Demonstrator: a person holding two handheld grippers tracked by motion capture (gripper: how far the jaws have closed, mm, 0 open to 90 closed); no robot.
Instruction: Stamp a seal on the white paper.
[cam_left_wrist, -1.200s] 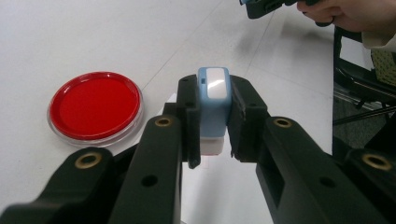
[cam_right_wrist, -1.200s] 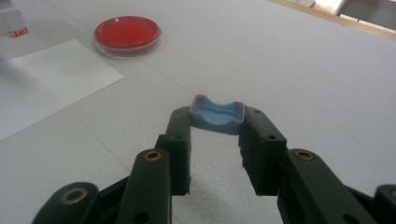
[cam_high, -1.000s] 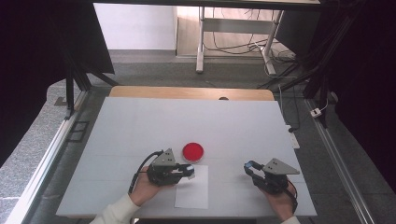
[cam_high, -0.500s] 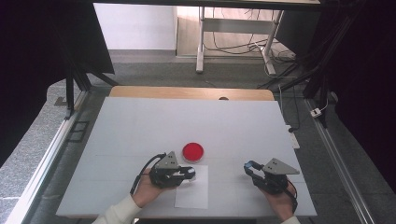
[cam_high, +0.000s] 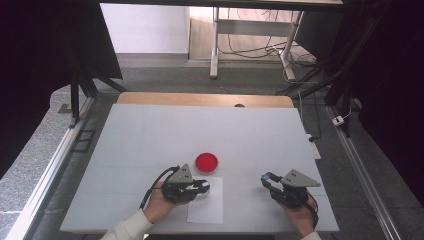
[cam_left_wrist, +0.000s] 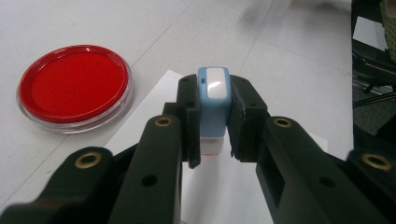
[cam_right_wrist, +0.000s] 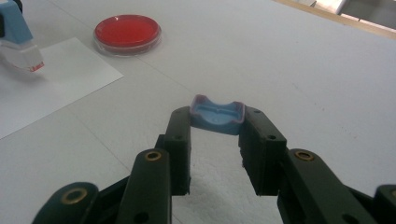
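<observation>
Both jaws are clamped: my left gripper (cam_left_wrist: 213, 140) holds the blue stamp (cam_left_wrist: 213, 100) just above the white paper (cam_high: 206, 202) beside the red ink pad (cam_high: 206, 162), my right gripper (cam_right_wrist: 215, 140) pinches its cap (cam_right_wrist: 217, 114), so next I press straight down.

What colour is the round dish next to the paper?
Bright red inside a clear rim. The round dish shows best in the left gripper view.
</observation>
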